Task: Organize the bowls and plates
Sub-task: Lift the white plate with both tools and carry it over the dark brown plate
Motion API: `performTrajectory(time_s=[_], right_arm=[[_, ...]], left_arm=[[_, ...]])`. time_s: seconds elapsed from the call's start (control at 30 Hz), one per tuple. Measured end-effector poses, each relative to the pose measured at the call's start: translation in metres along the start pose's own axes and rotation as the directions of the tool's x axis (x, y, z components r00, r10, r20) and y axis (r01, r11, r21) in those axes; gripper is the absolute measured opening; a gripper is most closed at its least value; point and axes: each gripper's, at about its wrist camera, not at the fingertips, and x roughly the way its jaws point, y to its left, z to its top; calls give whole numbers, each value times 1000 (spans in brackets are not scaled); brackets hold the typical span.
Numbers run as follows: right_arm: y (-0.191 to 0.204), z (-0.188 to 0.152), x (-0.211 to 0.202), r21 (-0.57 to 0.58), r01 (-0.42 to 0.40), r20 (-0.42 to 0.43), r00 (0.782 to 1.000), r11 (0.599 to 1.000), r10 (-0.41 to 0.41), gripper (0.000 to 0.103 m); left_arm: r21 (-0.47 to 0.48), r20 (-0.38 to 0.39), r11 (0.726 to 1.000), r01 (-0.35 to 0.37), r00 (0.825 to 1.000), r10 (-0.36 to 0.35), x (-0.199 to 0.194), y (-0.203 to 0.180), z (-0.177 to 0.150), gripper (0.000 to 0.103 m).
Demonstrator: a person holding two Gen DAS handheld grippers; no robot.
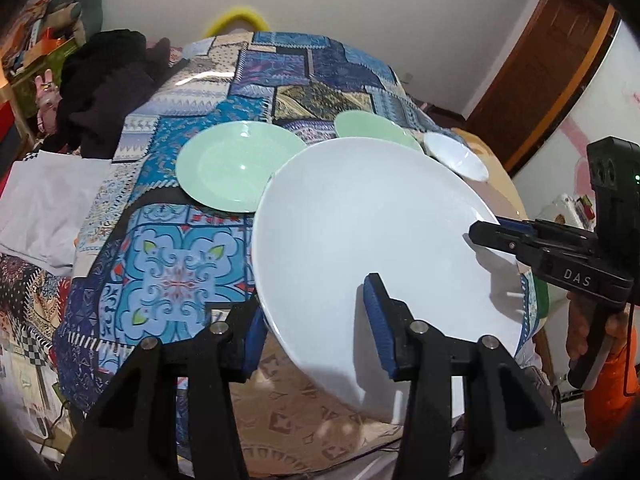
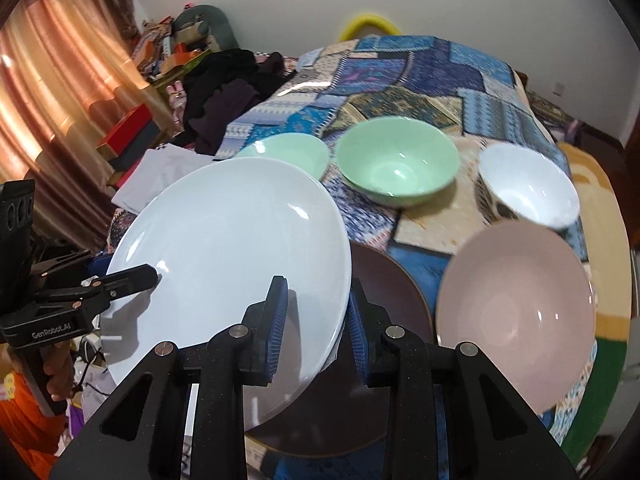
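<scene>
White plate (image 1: 372, 236): held off the bench between both grippers, face up and tilted; in the left wrist view its near rim sits low and its far rim rises toward the green dishes. It is round, so no long axis can be told.
Left gripper (image 1: 316, 320): grasping the white plate, one blue pad (image 1: 378, 320) lying on the upper face and the other tucked under the near rim.
Right gripper (image 2: 316, 320): clenched on the opposite rim of the white plate, one pad above the face and one below the edge; in the left wrist view it reaches in from the right, carried by a hand (image 1: 588, 332) with an orange sleeve.
Bench (image 1: 168, 248): covered by a patchwork cloth in blue, tan and teal.
Green plate (image 1: 236, 164): flat on the cloth, its near edge hidden by the far rim of the white plate.
Green bowl (image 2: 396, 160): upright on the cloth, beyond the white plate and clear of it.
White bowl (image 2: 528, 184): upright, to the right of the green bowl, apart from it.
Pink plate (image 2: 516, 312): at the right, near the right gripper, blurred.
Brown plate (image 2: 384, 292): lying directly beneath the held plate and partly hidden by it.
Dark clothing (image 2: 224, 96): heaped at the far left edge of the bench.
White paper (image 1: 48, 200): lying off the left side of the cloth.
Curtain (image 2: 60, 92): orange, hanging at far left.
</scene>
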Motion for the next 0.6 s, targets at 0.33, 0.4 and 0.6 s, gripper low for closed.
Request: performTrajectory(time_s=[0.33,0.4,0.6], right_arm=[[-26,-26,8,75,0,-38,999,997,3,27],[-32,-31,11,91,-3,-50,999,996,8,27],[-40,-41,17,108,4,-82,997,994,5,27]], left_arm=[[34,-81,999,-6,997,9,30,-16,-6,44],[38,-99,999,-7,995,10,37,-17,-7,44],[43,-138,999,-14,990,20,54,-23,-10,44]])
